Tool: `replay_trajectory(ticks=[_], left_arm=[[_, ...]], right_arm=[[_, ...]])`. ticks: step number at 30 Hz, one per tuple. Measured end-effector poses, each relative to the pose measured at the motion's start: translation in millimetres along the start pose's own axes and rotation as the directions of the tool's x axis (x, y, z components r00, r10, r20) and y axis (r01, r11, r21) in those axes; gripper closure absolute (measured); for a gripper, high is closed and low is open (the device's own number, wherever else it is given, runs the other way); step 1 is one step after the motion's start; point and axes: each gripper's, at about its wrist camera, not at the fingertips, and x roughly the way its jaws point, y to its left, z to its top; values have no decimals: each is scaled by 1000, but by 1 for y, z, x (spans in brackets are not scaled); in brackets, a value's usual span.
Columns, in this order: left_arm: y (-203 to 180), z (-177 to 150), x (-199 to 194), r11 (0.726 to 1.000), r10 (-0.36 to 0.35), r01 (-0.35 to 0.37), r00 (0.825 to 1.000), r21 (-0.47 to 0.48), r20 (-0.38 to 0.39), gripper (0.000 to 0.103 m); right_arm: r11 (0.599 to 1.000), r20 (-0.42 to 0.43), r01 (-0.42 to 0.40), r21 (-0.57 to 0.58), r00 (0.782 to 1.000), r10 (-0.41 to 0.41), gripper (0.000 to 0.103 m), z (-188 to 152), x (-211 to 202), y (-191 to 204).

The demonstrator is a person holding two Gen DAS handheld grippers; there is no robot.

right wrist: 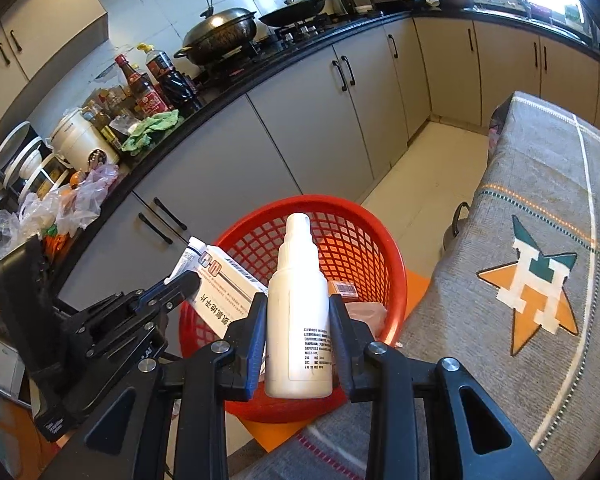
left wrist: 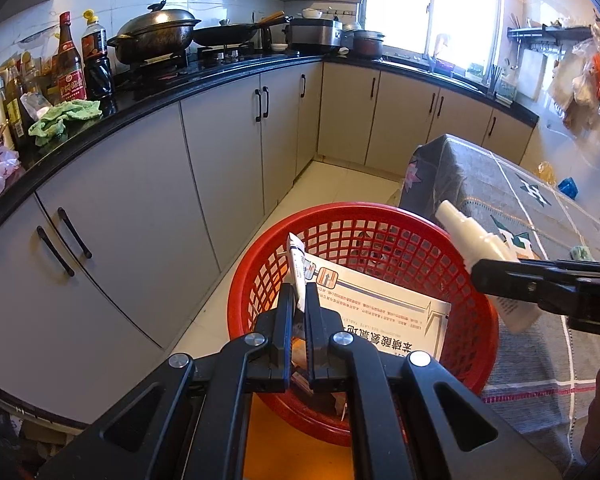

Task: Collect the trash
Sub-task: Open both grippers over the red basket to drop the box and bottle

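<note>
Two pieces of trash are held over a red basket (right wrist: pixel 384 240): a white bottle (right wrist: pixel 300 312) clamped in the right hand-held gripper (right wrist: pixel 298 344), and a small tube (left wrist: pixel 297 268) pinched by the clenched left hand-held gripper (left wrist: pixel 299 300). A box (left wrist: pixel 384 312) lies inside, beside the cloth-covered tabletop (right wrist: pixel 540 184).

Black plastic tongs (right wrist: pixel 298 340), silver screw heads, blue-edged pads (right wrist: pixel 256 344), triangular cut-outs in the arms.
</note>
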Motion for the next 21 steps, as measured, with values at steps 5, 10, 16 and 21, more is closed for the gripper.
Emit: replay_trajectory(ticks=[5,10,16,21], left_arm=[[-3,1,1,1000,6,-6,1000,4,1,92],[-3,2,-5,1000,7,-6,1000,-1,24,70],[-12,0,-19,1000,-19,19,999,0,37,65],[-27,-2,-33,998,-60,59,997,9,54,63]], right_arm=[[1000,-6,2,18,1000,-2,68,1,3,-6],[1000,26,-1,17,1000,1,64,0,-12,-6],[1000,49,-4,29,999,3,63,-11,-35,-11],[999,73,7,41,997,-10,61,-28,-60,-19]])
